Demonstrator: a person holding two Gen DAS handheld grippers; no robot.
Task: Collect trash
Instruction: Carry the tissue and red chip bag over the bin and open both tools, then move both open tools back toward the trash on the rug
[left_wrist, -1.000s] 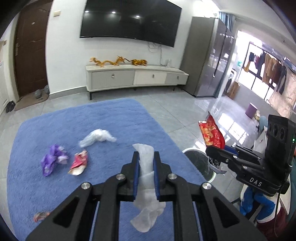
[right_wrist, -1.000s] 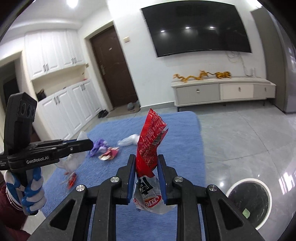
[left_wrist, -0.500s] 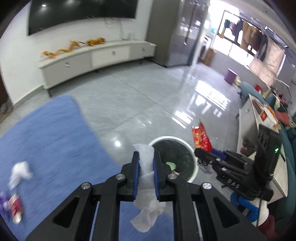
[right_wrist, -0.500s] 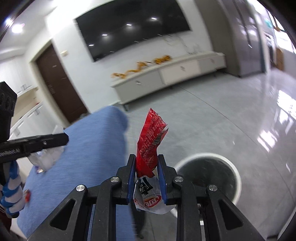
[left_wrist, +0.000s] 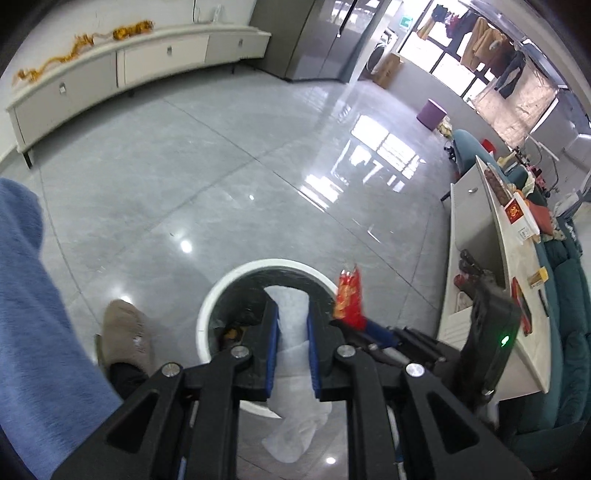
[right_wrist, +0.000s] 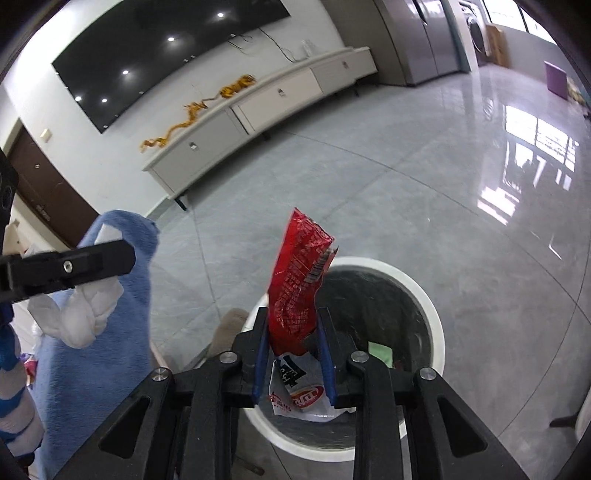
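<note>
Both tongs swung from the rug to the bin (right_wrist: 436, 325) below them: left tongs (left_wrist: 291, 325) clenched the tissue (left_wrist: 291, 354); right tongs (right_wrist: 293, 332), just loosening, bracketed the wrapper (right_wrist: 299, 288). Neither piece was dropped yet.

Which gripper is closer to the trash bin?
Right, though only slightly. The right gripper hangs over the bin opening, red wrapper between its jaws. The left gripper holds a white tissue near the bin's edge, beside it.
</note>
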